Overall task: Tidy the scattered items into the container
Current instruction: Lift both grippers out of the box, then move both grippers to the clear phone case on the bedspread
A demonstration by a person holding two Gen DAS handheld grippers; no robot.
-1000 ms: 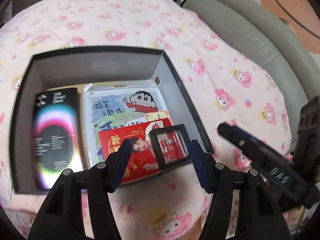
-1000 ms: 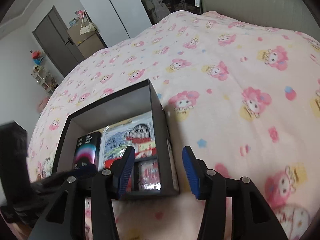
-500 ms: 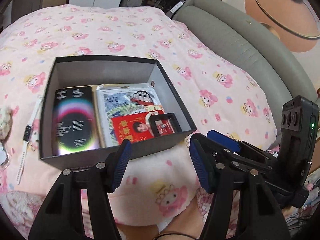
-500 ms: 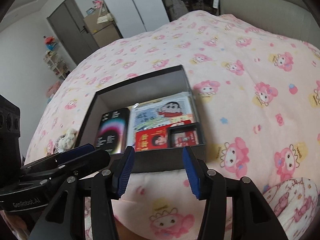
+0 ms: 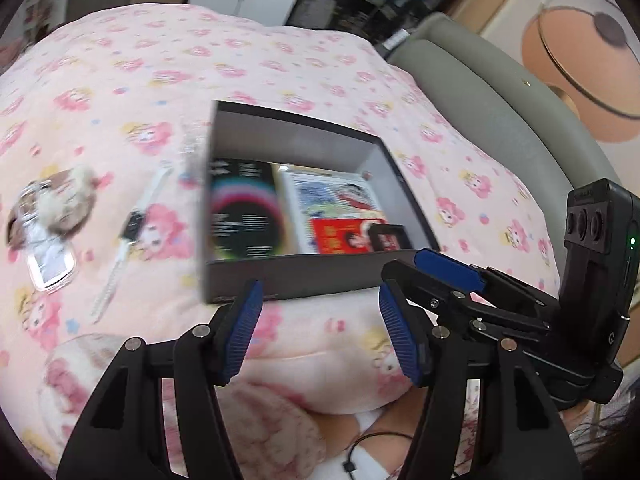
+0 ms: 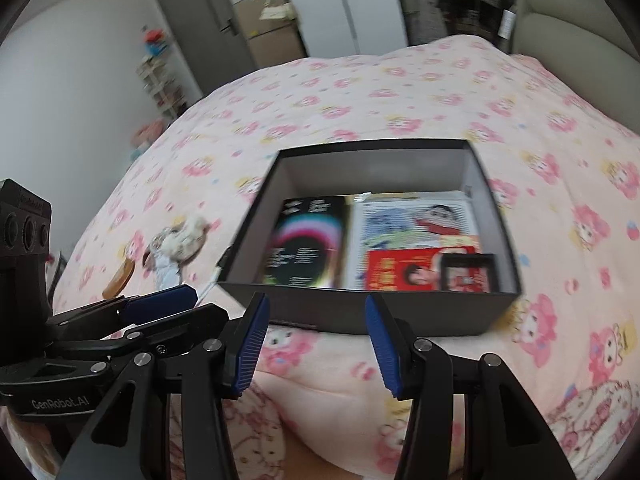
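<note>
A black open box point(image 5: 304, 276) point(image 6: 360, 312) sits on a pink cartoon blanket. Inside lie a black rainbow-print box point(image 5: 242, 216) point(image 6: 306, 244), a cartoon card pack point(image 5: 332, 196) point(image 6: 416, 216), a red booklet point(image 5: 340, 236) point(image 6: 400, 272) and a small black frame point(image 5: 388, 236) point(image 6: 466, 274). Left of the box lie a white watch point(image 5: 128, 236), a clear phone case point(image 5: 52, 266) and a fluffy charm point(image 5: 60, 204) point(image 6: 180, 240). My left gripper point(image 5: 320, 336) is open and empty, near the box's front wall. My right gripper point(image 6: 316, 344) is open and empty, also in front of the box.
A grey padded headboard point(image 5: 500, 120) point(image 6: 572, 32) runs along the right. The right gripper's body point(image 5: 592, 280) stands at the right of the left wrist view; the left gripper's body point(image 6: 48, 300) is at the left of the right wrist view. A door point(image 6: 208, 40) and wardrobe stand far back.
Both grippers have pulled back and up from the box, empty. The left view has swung left, so the watch, phone case and fluffy charm now show beside the box.
</note>
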